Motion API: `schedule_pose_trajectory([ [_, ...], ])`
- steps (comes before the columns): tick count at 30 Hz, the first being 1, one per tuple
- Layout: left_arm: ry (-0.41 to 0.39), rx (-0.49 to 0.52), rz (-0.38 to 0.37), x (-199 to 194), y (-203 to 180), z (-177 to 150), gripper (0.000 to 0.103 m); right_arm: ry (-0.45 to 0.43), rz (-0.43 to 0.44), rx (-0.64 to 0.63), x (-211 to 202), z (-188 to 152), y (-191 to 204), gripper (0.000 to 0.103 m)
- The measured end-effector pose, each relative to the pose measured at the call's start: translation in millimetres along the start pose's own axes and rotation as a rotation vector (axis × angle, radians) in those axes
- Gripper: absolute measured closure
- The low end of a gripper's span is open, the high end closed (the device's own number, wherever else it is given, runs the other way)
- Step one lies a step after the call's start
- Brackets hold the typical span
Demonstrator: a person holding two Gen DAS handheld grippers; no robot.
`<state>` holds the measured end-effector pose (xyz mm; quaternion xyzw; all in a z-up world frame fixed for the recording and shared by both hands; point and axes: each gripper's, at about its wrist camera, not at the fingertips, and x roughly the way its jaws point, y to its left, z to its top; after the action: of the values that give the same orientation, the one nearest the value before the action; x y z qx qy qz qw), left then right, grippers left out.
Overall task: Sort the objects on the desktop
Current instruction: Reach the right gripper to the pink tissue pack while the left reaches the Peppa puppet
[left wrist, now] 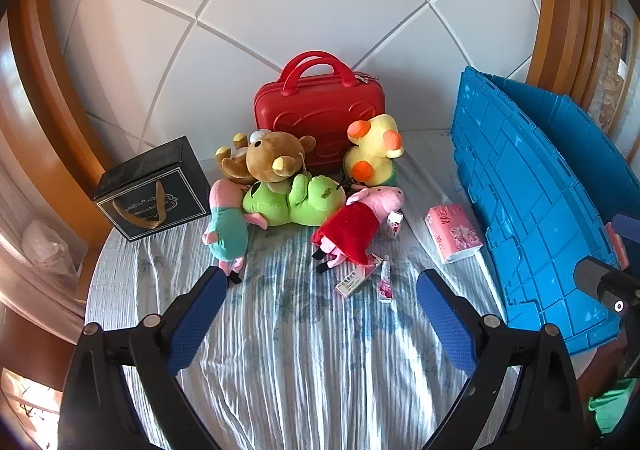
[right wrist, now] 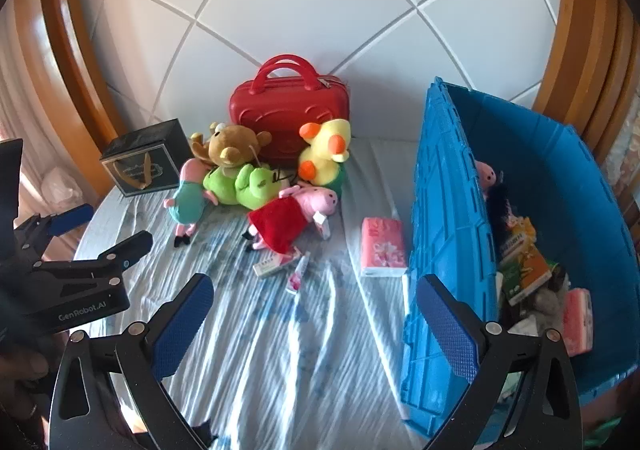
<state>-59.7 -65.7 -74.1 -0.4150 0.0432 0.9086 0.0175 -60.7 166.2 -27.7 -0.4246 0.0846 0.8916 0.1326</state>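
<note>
your left gripper (left wrist: 320, 314) and right gripper (right wrist: 312, 314) hung spread wide and empty above plush toys (left wrist: 304, 190) beside the blue crate (right wrist: 448, 210).

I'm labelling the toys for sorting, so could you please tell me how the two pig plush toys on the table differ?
The pig plush in the red dress wears red, while the pig plush in the teal outfit wears teal. The red one lies right of the green frog plush, beside small boxes; the teal one lies left of it, nearer the black gift box. Both are pink, dark-footed and lying down on the cloth.
</note>
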Motion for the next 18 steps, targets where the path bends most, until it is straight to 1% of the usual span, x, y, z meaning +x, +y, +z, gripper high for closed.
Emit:
schedule_pose_trajectory([
  [4,-0.001,0.027,-0.013,27.2,5.3,-1.5,0.006,0.025,-0.015,0.002,27.2,-5.0,7.2,0.0],
  [7,-0.013,0.071,-0.025,53.1,4.5,-2.0,0.006,0.053,-0.029,0.01,51.6,-11.1,9.0,0.0],
  [8,-0.02,0.086,-0.031,64.4,3.8,-2.2,0.006,0.057,-0.044,0.006,61.1,-14.0,9.6,0.0],
  [11,-0.002,0.107,-0.069,99.9,1.5,-0.4,0.006,0.08,-0.063,0.01,89.7,-22.5,8.6,0.0],
  [13,0.008,0.124,-0.09,125.0,-2.3,1.1,0.006,0.11,-0.082,0.015,114.8,-29.1,6.4,0.0],
  [18,0.022,0.155,-0.14,187.9,-12.8,6.9,0.006,0.144,-0.127,0.027,177.4,-40.9,2.3,0.0],
])
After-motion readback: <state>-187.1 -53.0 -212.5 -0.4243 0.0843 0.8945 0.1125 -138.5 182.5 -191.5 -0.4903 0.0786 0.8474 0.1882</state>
